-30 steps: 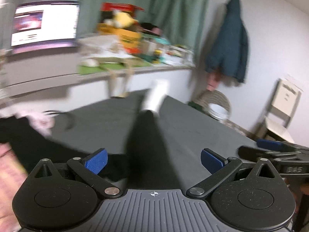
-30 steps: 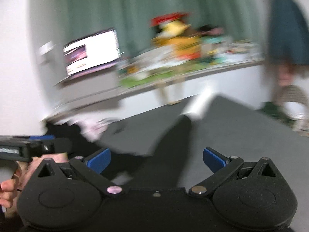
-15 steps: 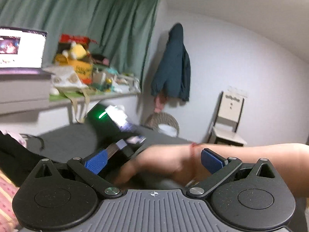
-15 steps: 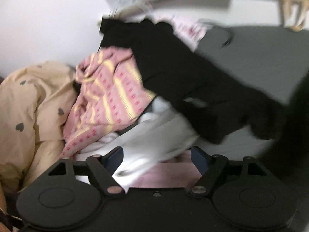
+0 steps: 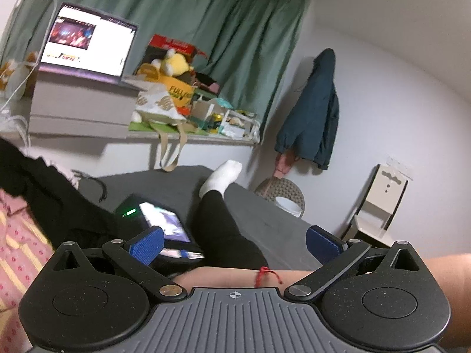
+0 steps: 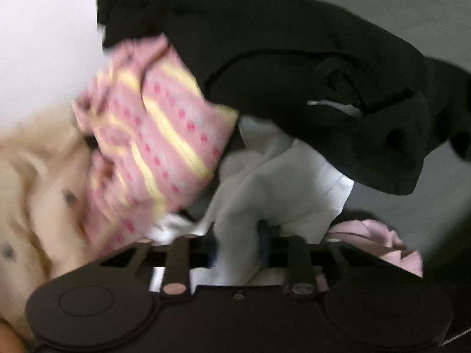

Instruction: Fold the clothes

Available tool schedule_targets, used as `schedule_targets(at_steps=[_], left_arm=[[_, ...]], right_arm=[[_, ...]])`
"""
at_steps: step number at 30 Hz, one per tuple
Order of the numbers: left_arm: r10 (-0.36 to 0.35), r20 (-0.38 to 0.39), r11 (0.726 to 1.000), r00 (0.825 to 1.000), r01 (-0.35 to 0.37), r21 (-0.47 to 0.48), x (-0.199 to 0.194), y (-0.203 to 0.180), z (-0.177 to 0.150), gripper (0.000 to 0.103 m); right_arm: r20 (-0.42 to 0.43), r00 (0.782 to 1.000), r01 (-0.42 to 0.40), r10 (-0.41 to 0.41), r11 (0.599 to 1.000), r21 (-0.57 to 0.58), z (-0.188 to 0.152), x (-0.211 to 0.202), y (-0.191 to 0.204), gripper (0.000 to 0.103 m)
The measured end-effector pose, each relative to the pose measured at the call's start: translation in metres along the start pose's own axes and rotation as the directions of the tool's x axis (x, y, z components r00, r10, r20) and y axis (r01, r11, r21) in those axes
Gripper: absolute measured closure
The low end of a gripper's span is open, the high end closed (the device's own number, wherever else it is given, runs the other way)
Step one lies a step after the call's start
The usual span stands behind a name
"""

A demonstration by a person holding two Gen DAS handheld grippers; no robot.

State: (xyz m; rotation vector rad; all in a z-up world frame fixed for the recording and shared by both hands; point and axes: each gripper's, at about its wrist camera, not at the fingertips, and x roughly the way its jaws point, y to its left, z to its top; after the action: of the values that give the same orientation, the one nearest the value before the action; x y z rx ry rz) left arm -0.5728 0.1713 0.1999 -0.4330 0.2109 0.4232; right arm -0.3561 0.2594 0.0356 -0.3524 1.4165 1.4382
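Note:
A heap of clothes fills the right wrist view: a black garment (image 6: 294, 58) on top, a pink and yellow patterned one (image 6: 159, 135) to its left, a white garment (image 6: 270, 182) below them. My right gripper (image 6: 238, 250) is shut on a fold of the white garment. In the left wrist view my left gripper (image 5: 235, 241) is open and holds nothing. The black garment (image 5: 44, 194) and the pink patterned one (image 5: 17, 250) lie at its left.
A person's forearm (image 5: 368, 270) with a red string crosses under my left gripper, above a black-trousered leg (image 5: 220, 229) with a white sock. A lit phone (image 5: 164, 223) lies on the dark grey bed (image 5: 270, 223). A beige heart-print duvet (image 6: 38, 194) lies left. Laptop (image 5: 88, 44), cluttered shelf, chair (image 5: 379, 206) behind.
My right gripper has moved down into the heap and shut on the white garment. The left view has swung left, and the forearm now lies lower under the open fingers.

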Motion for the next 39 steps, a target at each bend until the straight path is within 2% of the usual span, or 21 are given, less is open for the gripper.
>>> schedule_targets(at_steps=[1,3,5,7,8,11,13,14,17,21,23,26,27,28,31,32,33,35,36,37,39], left_arm=[[0.003,0.001,1.000,1.000,-0.003,-0.008,0.000,0.002,0.000,0.000],[0.006,0.004,1.000,1.000,-0.005,-0.015,-0.003,0.004,-0.003,0.000],[0.001,0.006,1.000,1.000,-0.001,-0.018,-0.003,0.005,-0.003,0.000],[-0.005,0.016,1.000,1.000,0.005,-0.011,-0.006,0.002,-0.004,0.000],[-0.011,0.027,1.000,1.000,0.011,-0.005,-0.009,0.000,-0.004,0.000],[-0.032,0.091,0.999,0.995,0.030,0.020,-0.018,-0.004,-0.002,0.000],[-0.044,0.144,0.998,0.989,0.038,0.045,-0.025,-0.008,0.000,0.000],[-0.048,0.168,0.998,0.985,0.039,0.059,-0.028,-0.011,0.001,0.000],[-0.052,0.190,0.996,0.980,0.038,0.078,-0.029,-0.013,0.003,0.000],[-0.061,0.190,0.992,0.980,0.038,0.122,-0.020,-0.018,0.003,0.000],[-0.075,0.177,0.988,0.981,0.049,0.149,-0.009,-0.026,0.005,0.000],[-0.114,0.148,0.981,0.982,0.087,0.175,0.011,-0.041,0.008,0.000],[-0.129,0.133,0.978,0.983,0.104,0.180,0.018,-0.047,0.008,0.000],[-0.144,0.112,0.975,0.983,0.121,0.186,0.027,-0.054,0.008,0.000],[-0.174,0.049,0.968,0.984,0.161,0.194,0.050,-0.072,0.005,0.000],[-0.180,0.028,0.966,0.983,0.171,0.196,0.057,-0.078,0.004,0.000],[-0.182,0.008,0.964,0.983,0.177,0.199,0.062,-0.083,0.002,0.000],[-0.182,-0.029,0.961,0.983,0.184,0.205,0.070,-0.092,-0.002,0.000],[-0.179,-0.045,0.960,0.983,0.185,0.209,0.073,-0.097,-0.002,0.000],[-0.181,-0.058,0.959,0.982,0.189,0.210,0.074,-0.100,-0.003,0.000],[-0.197,-0.071,0.954,0.978,0.208,0.218,0.075,-0.105,-0.007,0.000]], right_arm=[[0.033,0.998,-0.063,0.062,0.997,0.037,-0.001,-0.008,-0.007,0.089],[0.108,0.976,-0.200,0.189,0.975,0.093,-0.003,-0.024,-0.018,0.090],[0.189,0.935,-0.326,0.300,0.937,0.124,-0.007,-0.042,-0.028,0.091],[0.273,0.877,-0.442,0.396,0.887,0.131,-0.011,-0.060,-0.036,0.092],[0.314,0.843,-0.490,0.436,0.864,0.118,-0.013,-0.069,-0.038,0.093],[0.463,0.712,-0.618,0.528,0.784,0.057,-0.019,-0.109,-0.042,0.094],[0.566,0.607,-0.681,0.557,0.732,0.010,-0.023,-0.147,-0.049,0.094],[0.606,0.565,-0.691,0.560,0.723,-0.023,-0.024,-0.167,-0.050,0.094],[0.713,0.457,-0.650,0.532,0.746,-0.140,-0.030,-0.249,-0.052,0.094],[0.831,0.375,-0.419,0.411,0.875,-0.243,-0.054,-0.373,-0.038,0.094],[0.880,0.324,-0.298,0.349,0.920,-0.255,-0.075,-0.422,-0.035,0.093],[0.954,0.253,-0.136,0.159,0.982,-0.127,-0.109,-0.462,-0.040,0.092],[0.968,0.249,-0.051,0.041,0.998,-0.029,-0.119,-0.471,-0.042,0.092],[0.957,0.274,0.041,-0.094,0.995,0.086,-0.124,-0.475,-0.048,0.092],[0.881,0.381,0.092,-0.282,0.959,0.267,-0.132,-0.472,-0.090,0.092],[0.869,0.382,0.072,-0.315,0.947,0.312,-0.138,-0.471,-0.110,0.092],[0.849,0.371,0.087,-0.377,0.924,0.373,-0.143,-0.470,-0.125,0.093],[0.775,0.379,0.200,-0.505,0.863,0.464,-0.141,-0.461,-0.146,0.093],[0.734,0.381,0.260,-0.563,0.826,0.500,-0.140,-0.456,-0.156,0.099],[0.752,0.361,0.228,-0.552,0.834,0.502,-0.142,-0.459,-0.163,0.102],[0.845,0.285,0.064,-0.453,0.888,0.455,-0.153,-0.474,-0.172,0.102]])
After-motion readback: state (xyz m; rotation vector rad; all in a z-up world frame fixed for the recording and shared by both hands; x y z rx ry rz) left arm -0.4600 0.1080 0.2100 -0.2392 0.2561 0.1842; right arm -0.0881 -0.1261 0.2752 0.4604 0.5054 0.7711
